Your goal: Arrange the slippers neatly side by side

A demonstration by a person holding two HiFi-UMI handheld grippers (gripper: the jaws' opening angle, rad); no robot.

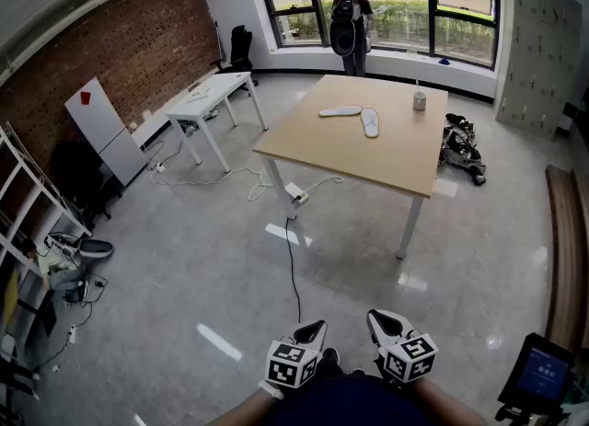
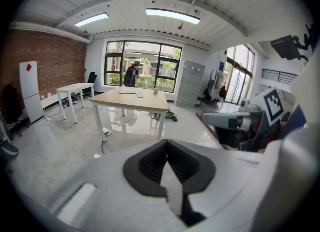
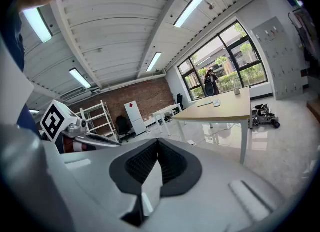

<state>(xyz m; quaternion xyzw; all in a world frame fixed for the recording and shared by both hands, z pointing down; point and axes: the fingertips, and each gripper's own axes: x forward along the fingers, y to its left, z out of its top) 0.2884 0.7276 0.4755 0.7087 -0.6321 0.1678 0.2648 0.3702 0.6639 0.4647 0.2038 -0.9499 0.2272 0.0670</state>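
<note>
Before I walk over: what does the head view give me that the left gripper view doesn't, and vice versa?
Head view only: how the pair lies, one slipper crosswise, the other slipper lengthwise, at an angle, near ends close. Left gripper view only: the left gripper up close, jaws shut on nothing, and the ceiling lights. Both: the wooden table, the person at the window, the right gripper.

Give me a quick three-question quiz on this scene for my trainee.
1. True or false: the slippers already lie parallel on the wooden table.
2. The left gripper and right gripper are: A) both open, B) both shut and empty, C) each holding a slipper.
3. What else stands on the table?
Key: 1 false, they meet at an angle; 2 B; 3 a small grey container.
</note>
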